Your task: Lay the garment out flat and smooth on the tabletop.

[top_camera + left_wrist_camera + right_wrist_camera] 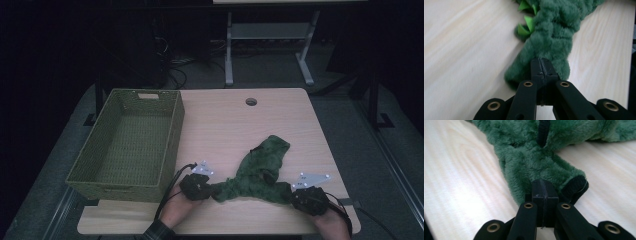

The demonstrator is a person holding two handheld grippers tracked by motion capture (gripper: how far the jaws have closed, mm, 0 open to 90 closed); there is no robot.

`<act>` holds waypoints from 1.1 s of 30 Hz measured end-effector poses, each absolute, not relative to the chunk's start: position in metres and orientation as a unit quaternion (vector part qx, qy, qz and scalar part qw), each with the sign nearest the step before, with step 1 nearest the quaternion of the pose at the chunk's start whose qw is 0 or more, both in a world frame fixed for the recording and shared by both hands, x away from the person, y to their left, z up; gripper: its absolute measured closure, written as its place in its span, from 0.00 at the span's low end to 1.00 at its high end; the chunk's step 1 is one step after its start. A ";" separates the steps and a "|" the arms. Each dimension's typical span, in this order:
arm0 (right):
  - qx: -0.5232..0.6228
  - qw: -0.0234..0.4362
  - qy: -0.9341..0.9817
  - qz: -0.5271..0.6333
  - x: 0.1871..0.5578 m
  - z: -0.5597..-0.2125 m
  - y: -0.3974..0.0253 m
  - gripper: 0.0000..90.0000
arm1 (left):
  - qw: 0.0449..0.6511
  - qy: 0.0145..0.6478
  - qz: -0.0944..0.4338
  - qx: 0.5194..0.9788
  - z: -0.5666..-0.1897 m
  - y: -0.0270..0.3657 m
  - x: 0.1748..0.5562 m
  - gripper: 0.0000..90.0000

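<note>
The green plush garment (257,172) lies spread near the desk's (225,125) front edge, right of the woven basket (130,145); soft, light and floppy, best held at its ends. Left gripper (207,187) and right gripper (296,196) each pinch one end. Nothing blocks the way to the basket

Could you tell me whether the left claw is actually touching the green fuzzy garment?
Touching. The left gripper view shows the left claw with jaws closed, pinching an end of the green fuzzy garment.
</note>
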State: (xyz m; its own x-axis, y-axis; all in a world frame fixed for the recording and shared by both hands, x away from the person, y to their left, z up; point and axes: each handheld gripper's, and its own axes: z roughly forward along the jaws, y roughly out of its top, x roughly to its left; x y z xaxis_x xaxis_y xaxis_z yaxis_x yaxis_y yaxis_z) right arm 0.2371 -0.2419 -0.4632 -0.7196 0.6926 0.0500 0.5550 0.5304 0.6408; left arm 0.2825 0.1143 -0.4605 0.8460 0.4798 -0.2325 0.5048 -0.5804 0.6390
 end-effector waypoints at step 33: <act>0.404 0.092 0.828 0.377 0.262 -0.456 -0.226 0.77 | 0.417 0.247 0.022 0.875 -0.412 0.082 0.338 0.62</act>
